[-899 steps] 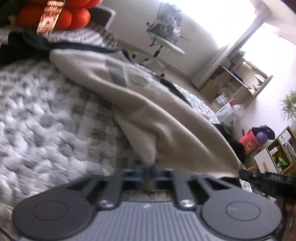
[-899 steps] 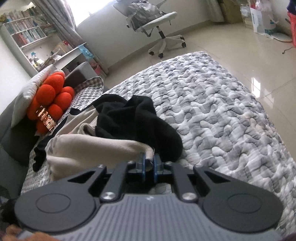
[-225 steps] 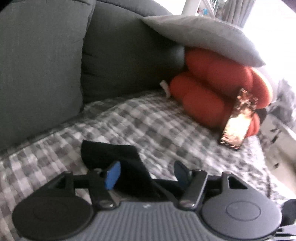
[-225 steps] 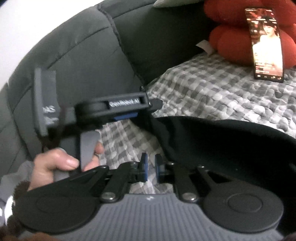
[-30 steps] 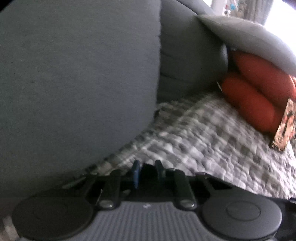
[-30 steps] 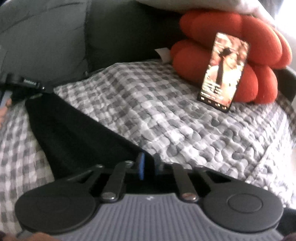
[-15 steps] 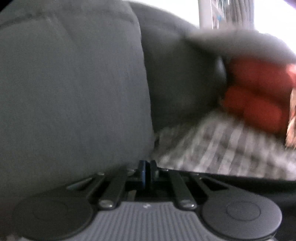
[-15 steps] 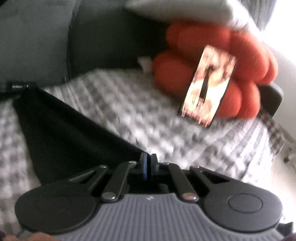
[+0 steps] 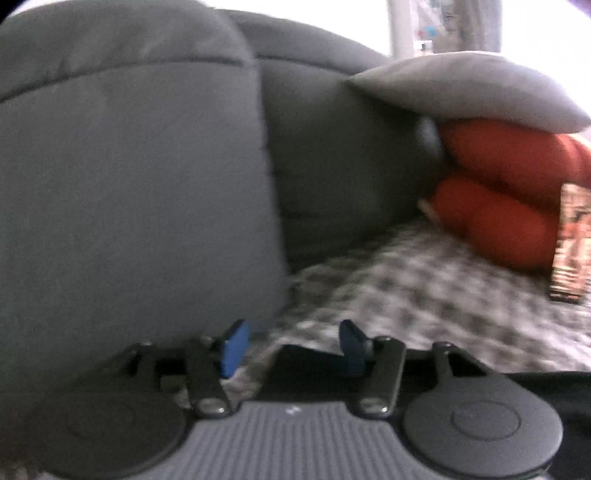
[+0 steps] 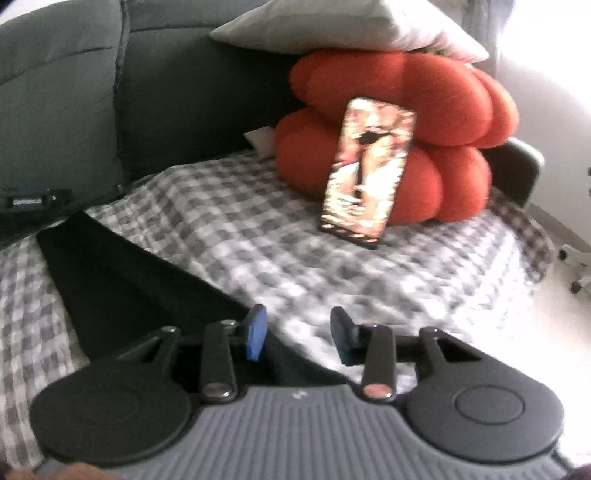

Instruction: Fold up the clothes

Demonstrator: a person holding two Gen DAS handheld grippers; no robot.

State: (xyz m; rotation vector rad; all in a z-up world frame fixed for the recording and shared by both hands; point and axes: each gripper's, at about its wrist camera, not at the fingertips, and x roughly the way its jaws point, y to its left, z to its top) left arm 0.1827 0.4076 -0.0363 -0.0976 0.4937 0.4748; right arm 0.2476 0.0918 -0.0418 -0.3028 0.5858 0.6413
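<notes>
A black garment point(image 10: 122, 284) lies flat on the grey checked cover point(image 10: 277, 236), running from far left to under my right gripper. My right gripper point(image 10: 293, 334) is open, its blue pads point(image 10: 255, 332) just above the garment's near corner. My left gripper point(image 9: 291, 345) is open too, with the garment's other corner point(image 9: 306, 363) lying loose below and between its pads. The left gripper's body point(image 10: 35, 201) shows at the far left of the right wrist view, by that corner.
Dark grey sofa back cushions point(image 9: 129, 184) rise close behind. An orange knot cushion point(image 10: 417, 136) with a lit phone point(image 10: 365, 170) leaning on it sits at back right, under a grey pillow point(image 10: 343, 27). The sofa edge and floor point(image 10: 561, 295) are at right.
Both grippers were shut on the black garment's corners half a second ago; both have opened and let it go. The garment now lies on the cover.
</notes>
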